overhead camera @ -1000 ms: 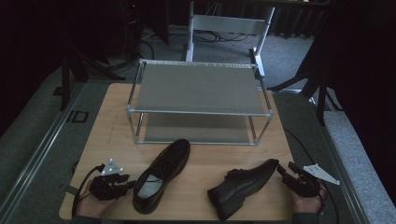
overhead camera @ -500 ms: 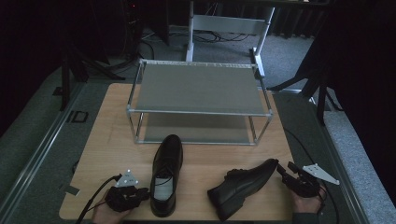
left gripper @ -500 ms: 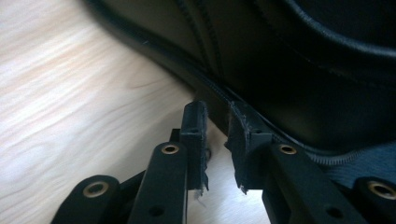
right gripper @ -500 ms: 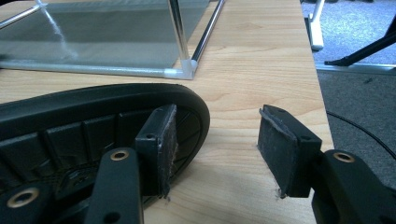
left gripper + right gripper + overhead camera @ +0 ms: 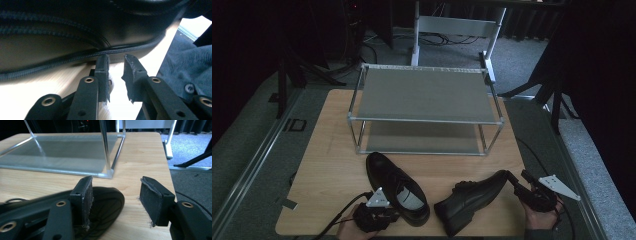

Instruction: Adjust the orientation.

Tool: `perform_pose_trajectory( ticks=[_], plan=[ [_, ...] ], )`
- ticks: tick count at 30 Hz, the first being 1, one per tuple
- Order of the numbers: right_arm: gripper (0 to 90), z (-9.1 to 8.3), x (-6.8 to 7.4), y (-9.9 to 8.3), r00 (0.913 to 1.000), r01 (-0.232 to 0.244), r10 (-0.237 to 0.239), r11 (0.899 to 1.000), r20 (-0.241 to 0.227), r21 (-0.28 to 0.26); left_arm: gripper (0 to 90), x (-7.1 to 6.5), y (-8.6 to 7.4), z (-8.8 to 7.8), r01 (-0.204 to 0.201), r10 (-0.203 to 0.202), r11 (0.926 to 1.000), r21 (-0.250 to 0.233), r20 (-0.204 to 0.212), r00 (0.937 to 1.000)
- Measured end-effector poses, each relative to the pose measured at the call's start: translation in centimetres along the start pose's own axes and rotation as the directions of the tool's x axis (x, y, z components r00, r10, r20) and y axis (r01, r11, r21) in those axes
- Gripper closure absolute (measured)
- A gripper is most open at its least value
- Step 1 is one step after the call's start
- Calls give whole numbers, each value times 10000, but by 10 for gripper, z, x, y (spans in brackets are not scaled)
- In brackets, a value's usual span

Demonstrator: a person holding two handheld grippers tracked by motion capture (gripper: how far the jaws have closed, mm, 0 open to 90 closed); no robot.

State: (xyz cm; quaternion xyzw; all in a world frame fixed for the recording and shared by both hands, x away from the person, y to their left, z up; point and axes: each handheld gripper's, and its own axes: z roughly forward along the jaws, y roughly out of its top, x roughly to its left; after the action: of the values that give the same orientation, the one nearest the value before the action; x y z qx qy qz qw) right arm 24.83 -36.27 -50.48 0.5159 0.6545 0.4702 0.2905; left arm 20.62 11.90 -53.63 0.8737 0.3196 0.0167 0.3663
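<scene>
The left gripper [image 5: 387, 218], jaws nearly closed and just opening a bit, holds nothing beside the left shoe [image 5: 396, 186]. The right gripper [image 5: 516, 183], jaws open and widening, sits beside the right shoe [image 5: 472, 196].

Two black shoes lie on one wooden table [image 5: 327, 150]: one shoe [image 5: 396, 187] at 6 o'clock, the other shoe [image 5: 472, 199] at 5 o'clock. One metal rack [image 5: 424, 95] with two shelves stands at 12 o'clock. Two grippers flank the shoes: the left gripper [image 5: 393, 216], the right gripper [image 5: 515, 181].
</scene>
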Motion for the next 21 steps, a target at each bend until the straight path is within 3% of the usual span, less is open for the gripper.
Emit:
perform_pose_trajectory(
  ticks=[4,6,9,10,16,17,19,21],
  plan=[
    [392,-5,9,6,9991,-62,49,9995,-431,-310,691,-3,0,2,149,-146,9997,-182,145,9998],
    [378,-3,16,8,9981,96,-105,9999,-609,-137,680,-7,-1,2,243,-230,9991,-353,354,9991],
    [375,0,22,9,9972,385,-384,9993,-638,5,667,-15,1,0,-113,123,9994,-333,294,9995],
    [373,5,26,8,9965,675,-657,9972,-517,328,659,-17,2,-1,-176,191,9990,-413,360,9992],
    [369,4,23,6,9973,329,-302,9987,-672,387,649,-22,10,-3,-449,469,9974,-563,342,9983],
    [369,1,20,4,9967,-14,47,9992,-808,405,645,-22,10,-4,-447,467,9973,-577,348,9983],
    [369,0,19,3,9963,-89,121,9992,-845,388,645,-22,10,-4,-473,493,9973,-562,362,9981],
    [369,-10,11,-2,9930,-539,582,9976,-1026,441,644,-20,10,-4,-478,500,9973,-548,389,9980]
  ],
)
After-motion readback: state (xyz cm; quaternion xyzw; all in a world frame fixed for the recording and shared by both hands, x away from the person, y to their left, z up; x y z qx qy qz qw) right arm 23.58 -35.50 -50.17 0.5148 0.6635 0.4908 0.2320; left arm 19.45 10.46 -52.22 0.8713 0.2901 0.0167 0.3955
